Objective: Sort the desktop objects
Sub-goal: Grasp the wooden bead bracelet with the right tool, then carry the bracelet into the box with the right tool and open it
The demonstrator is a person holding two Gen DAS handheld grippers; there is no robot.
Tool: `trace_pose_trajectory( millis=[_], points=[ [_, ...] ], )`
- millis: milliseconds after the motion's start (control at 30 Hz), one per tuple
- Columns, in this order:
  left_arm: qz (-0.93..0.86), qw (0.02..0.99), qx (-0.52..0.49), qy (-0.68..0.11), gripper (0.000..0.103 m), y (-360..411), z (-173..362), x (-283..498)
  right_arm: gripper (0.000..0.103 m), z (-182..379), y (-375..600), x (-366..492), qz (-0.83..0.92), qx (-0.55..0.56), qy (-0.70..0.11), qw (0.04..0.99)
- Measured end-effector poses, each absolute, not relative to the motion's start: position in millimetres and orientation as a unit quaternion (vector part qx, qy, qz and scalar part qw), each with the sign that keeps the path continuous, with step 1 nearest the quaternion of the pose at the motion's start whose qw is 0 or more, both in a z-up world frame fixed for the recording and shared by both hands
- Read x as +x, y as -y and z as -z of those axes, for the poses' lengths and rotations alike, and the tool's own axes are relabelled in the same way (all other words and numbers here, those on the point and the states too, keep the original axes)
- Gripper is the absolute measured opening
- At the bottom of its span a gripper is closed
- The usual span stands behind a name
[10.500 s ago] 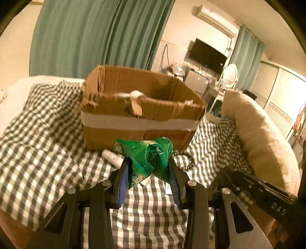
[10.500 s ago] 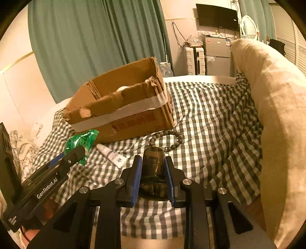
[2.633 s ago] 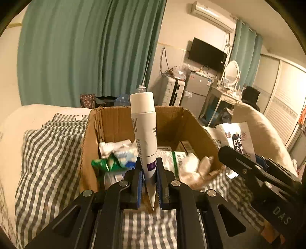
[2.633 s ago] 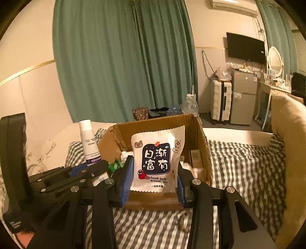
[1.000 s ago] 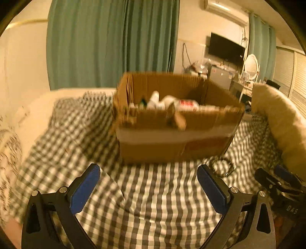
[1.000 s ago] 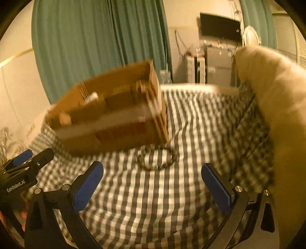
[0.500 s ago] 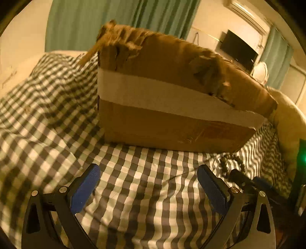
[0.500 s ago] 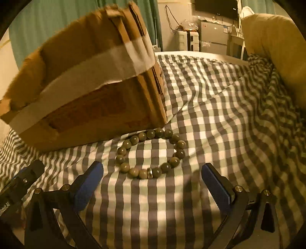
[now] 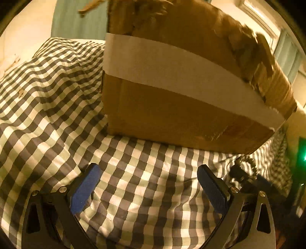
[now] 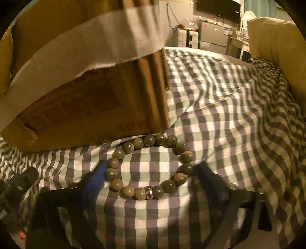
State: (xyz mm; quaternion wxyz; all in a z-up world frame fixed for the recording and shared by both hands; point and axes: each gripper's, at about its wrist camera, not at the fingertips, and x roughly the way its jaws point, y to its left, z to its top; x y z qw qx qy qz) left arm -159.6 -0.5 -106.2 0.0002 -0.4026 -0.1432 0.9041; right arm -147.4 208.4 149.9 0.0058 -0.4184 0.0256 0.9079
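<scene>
A dim bedroom under warm lamplight, teal curtains behind: a rumpled grey-and-white checked cloth [image 10: 220, 107] covers the soft surface, with a cream cushion [image 10: 271, 38] along its edge and a dark television [image 10: 218, 7] and white storage units at the far wall.

A worn cardboard box [image 9: 172, 92], banded with pale tape and ragged at its rim, stands on the cloth. Just beside its front corner lies the bead bracelet [image 10: 149, 166], a loop of grey-green round beads with 1 metal spacer, flat on the fabric and not quite touching the box as far as can be told.

The right gripper [image 10: 151, 172] sits low over the bracelet, its jaws closing with the loop between them, the blurred blue pads flanking the beads but not yet seen pressing on them. The left gripper [image 9: 147, 183] stands spread wide over bare cloth in front of the box, holding nothing.

The bracelet looks light and limp, probably strung on elastic; its polished beads are likely to roll and slip under flat pads, and the yielding cloth gives little to press against. Squeezing the 2 sides of the loop together, or pinching 1 run of beads squarely across, seems the surest hold. The beads look hard, hardly fragile.
</scene>
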Motion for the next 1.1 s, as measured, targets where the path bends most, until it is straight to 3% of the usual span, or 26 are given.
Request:
trace_pose_trajectory(
  millis=[67, 133, 167, 233, 267, 1100],
  points=[
    [-0.905, -0.001, -0.403, 0.140, 0.103, -0.7, 106.5, -159.1, 0.059, -153.2, -211.5, -142.6, -0.911, -0.412, -0.027, 0.015],
    [-0.905, -0.001, -0.402, 0.139, 0.103, -1.0, 106.4, -158.0, 0.048, -154.1, -212.6, -141.2, -0.911, -0.411, -0.027, 0.012],
    [-0.905, 0.000, -0.401, 0.139, 0.103, -1.0, 106.3, -157.3, 0.035, -154.7, -212.1, -140.7, -0.912, -0.410, -0.026, 0.011],
    [-0.907, 0.002, -0.398, 0.139, 0.103, -0.8, 105.9, -155.5, 0.022, -157.0, -213.2, -137.2, -0.913, -0.408, -0.028, 0.010],
    [-0.908, 0.003, -0.395, 0.140, 0.103, -0.4, 105.5, -154.2, 0.011, -157.8, -214.9, -135.1, -0.912, -0.409, -0.034, 0.007],
    [-0.914, 0.013, -0.392, 0.107, 0.103, 15.8, 59.7, -74.2, 0.011, -220.7, -173.9, -25.0, -0.911, -0.401, -0.020, -0.093]
  ],
)
